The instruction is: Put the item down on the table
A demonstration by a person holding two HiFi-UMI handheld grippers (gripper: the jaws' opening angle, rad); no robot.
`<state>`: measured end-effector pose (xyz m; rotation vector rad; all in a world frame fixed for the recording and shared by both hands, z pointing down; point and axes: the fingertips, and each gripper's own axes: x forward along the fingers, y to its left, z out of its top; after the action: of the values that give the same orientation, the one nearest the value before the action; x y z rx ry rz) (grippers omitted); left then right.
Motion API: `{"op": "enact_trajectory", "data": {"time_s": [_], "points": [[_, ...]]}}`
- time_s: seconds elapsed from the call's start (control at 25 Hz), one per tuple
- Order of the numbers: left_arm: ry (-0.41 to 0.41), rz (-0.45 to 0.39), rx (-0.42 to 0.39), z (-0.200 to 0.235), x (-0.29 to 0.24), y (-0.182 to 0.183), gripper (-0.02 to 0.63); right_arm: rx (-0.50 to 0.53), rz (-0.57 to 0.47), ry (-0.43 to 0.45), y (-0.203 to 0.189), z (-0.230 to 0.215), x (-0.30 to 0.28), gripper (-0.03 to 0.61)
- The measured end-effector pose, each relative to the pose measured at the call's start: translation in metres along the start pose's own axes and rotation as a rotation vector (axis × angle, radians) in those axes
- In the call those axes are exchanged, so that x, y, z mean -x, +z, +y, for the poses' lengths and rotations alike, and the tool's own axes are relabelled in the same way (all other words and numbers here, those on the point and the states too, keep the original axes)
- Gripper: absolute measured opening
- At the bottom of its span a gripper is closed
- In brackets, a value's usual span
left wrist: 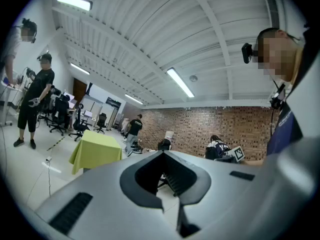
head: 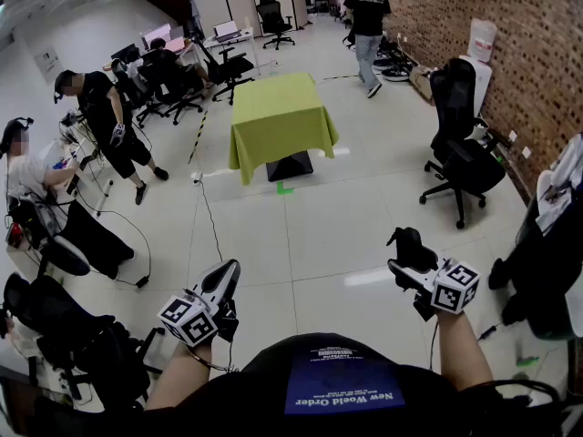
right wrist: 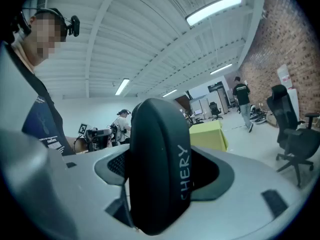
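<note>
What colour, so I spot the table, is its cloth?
Yellow-green cloth, clearest in the head view.

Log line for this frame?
right hand-held gripper: clamps black item | left hand-held gripper: shut, empty | green-clothed table: far ahead

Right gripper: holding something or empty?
Holding. The right gripper has its jaws clamped on a black item, which stands upright between them in the right gripper view.

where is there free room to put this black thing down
The green-clothed table top looks entirely bare for the black item; open floor leads there. Crowded: people and office chairs at left, black chair at right.
</note>
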<state>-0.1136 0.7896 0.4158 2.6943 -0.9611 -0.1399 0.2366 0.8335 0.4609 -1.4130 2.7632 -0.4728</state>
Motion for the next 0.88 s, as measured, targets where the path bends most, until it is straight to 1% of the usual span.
{"op": "enact_trajectory", "data": {"time_s": [0.24,0.4,0.56,0.72,0.88], "points": [[-0.018,0.009,-0.002,0.0,-0.02,-0.009,0.003,0.007,0.01,-0.01,-0.006,-0.019,-0.003,0.324],[-0.032,0.005,0.009,0.021,-0.039,-0.004,0.003,0.003,0.022,-0.012,-0.001,-0.03,-0.026,0.324],[-0.071,-0.001,0.015,0.062,-0.043,0.007,0.003,0.026,0.032,-0.031,0.013,-0.025,-0.067,0.324],[-0.093,-0.003,0.007,0.119,-0.048,0.033,0.003,0.023,0.002,-0.055,0.042,-0.018,-0.125,0.324],[-0.103,-0.007,-0.005,0.181,-0.048,0.059,0.003,0.035,-0.013,-0.067,0.062,-0.011,-0.188,0.324]]}}
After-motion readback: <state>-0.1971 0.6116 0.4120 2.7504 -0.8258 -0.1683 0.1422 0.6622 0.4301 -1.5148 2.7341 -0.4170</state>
